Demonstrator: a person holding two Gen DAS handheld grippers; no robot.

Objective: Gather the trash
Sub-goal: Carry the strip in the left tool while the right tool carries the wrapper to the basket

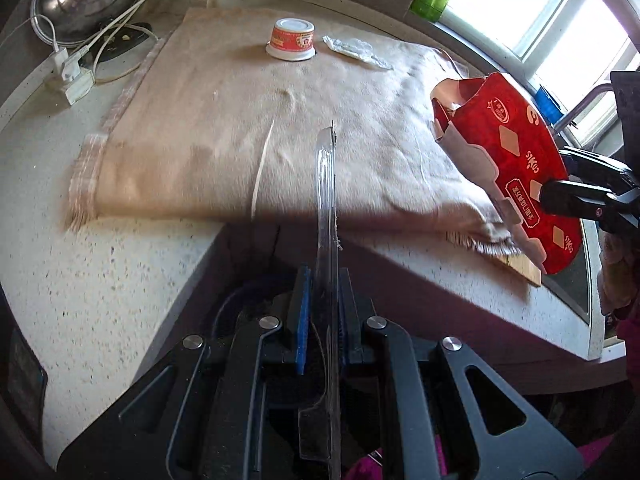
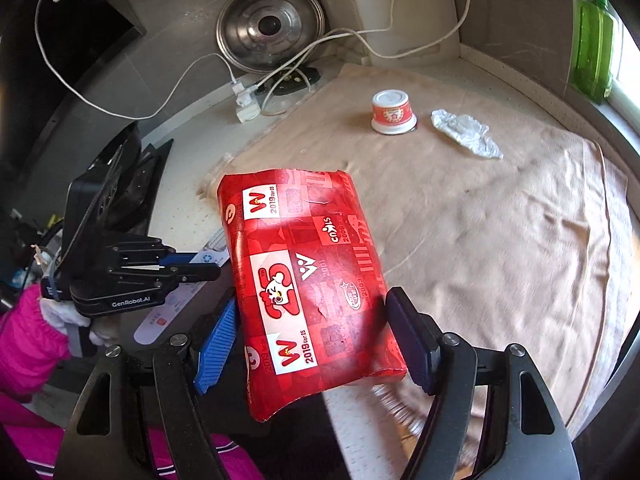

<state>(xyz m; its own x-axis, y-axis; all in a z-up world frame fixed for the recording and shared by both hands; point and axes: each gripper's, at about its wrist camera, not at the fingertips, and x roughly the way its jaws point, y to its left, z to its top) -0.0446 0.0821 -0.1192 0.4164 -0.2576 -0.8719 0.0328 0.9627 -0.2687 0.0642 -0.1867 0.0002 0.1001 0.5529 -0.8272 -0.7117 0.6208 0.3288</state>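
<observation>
The right hand-held gripper (image 2: 312, 344) is grasping a red food box (image 2: 308, 288) between its blue pads, holding it lifted off the beige cloth (image 2: 500, 240) near the cloth's front edge. The left hand-held gripper (image 1: 320, 320) is clenched on a thin clear plastic sheet (image 1: 325, 184), seen edge-on and sticking forward over the front edge of the cloth. So two pieces of trash are already picked up, though no bin is showing in either view, and neither piece appears to be dropped anywhere yet. Two pieces are lying uncollected toward the far side of the cloth: a small red-and-white cup (image 2: 393, 112), upside down, and a crumpled clear wrapper (image 2: 466, 128) just beside it toward the window. Judging by this, the job is sitting roughly halfway, with both held pieces waiting to be disposed of and the cup and wrapper left to gather from the tabletop (image 1: 120, 280).
</observation>
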